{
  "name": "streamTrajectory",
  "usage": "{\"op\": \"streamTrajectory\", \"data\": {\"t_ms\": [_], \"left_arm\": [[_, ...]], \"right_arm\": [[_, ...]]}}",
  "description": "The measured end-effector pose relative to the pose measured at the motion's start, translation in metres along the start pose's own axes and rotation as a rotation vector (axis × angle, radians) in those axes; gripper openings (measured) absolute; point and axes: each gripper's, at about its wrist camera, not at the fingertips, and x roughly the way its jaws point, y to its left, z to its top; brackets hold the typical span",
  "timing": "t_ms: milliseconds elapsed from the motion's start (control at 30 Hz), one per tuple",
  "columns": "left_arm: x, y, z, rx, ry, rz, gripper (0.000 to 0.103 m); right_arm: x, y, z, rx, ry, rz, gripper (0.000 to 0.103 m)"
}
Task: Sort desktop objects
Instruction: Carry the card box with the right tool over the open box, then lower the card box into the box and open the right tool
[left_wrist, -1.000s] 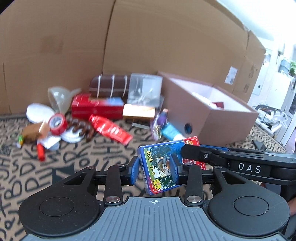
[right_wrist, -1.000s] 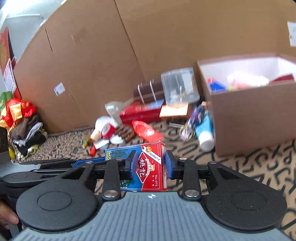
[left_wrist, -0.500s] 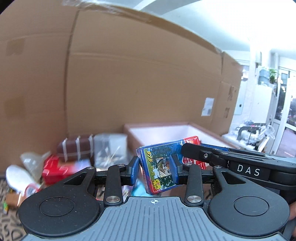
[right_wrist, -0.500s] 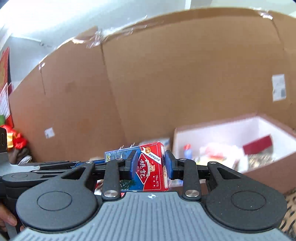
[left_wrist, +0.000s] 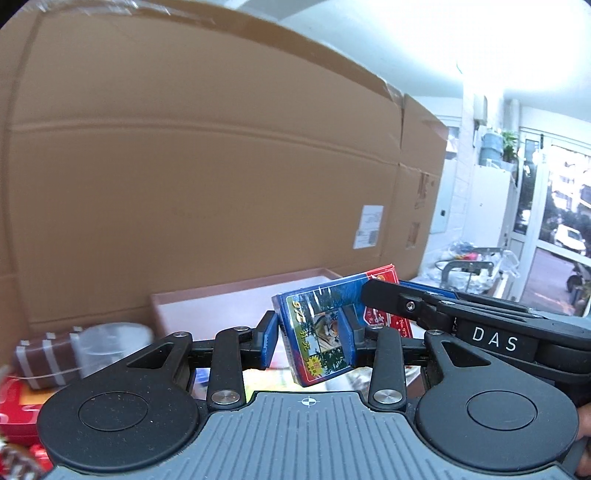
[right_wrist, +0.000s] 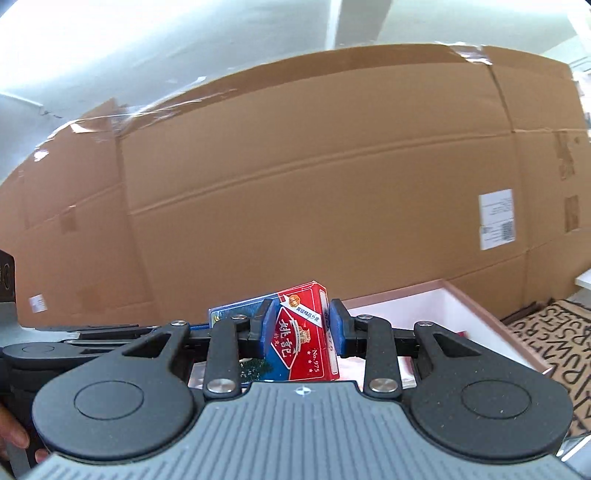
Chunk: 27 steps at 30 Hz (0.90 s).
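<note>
A blue and red playing-card box (left_wrist: 320, 341) is held in the air between both grippers. In the left wrist view the left gripper (left_wrist: 308, 341) has its left pad a little off the box while the right pad touches it, so it looks open. In the right wrist view the right gripper (right_wrist: 300, 341) is shut on the red end of the card box (right_wrist: 304, 345). The box hangs over the open cardboard box with a white inside (left_wrist: 236, 302), which also shows in the right wrist view (right_wrist: 443, 314).
A tall cardboard wall (left_wrist: 207, 177) stands behind everything. A brown striped case (left_wrist: 40, 356), a clear plastic container (left_wrist: 110, 349) and a red box (left_wrist: 18, 410) lie at the lower left. A patterned mat (right_wrist: 565, 332) shows at the right.
Both grippers have lifted and carried the card box from above the mat to over the open cardboard box. The left gripper's left pad has come away from the box.
</note>
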Motion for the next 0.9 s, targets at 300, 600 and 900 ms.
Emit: {"op": "streamTrajectory", "data": {"t_ms": [300, 600, 900], "left_arm": [[0.068, -0.016, -0.002, -0.004, 0.066, -0.063, 0.034], [0.108, -0.023, -0.007, -0.014, 0.125, -0.064, 0.035], [0.118, -0.005, -0.01, -0.12, 0.126, 0.099, 0.103]], "right_arm": [[0.017, -0.055, -0.003, 0.068, 0.017, -0.087, 0.036], [0.03, -0.087, -0.015, 0.127, 0.048, -0.104, 0.036], [0.026, -0.106, -0.021, 0.161, -0.012, -0.184, 0.085]]}}
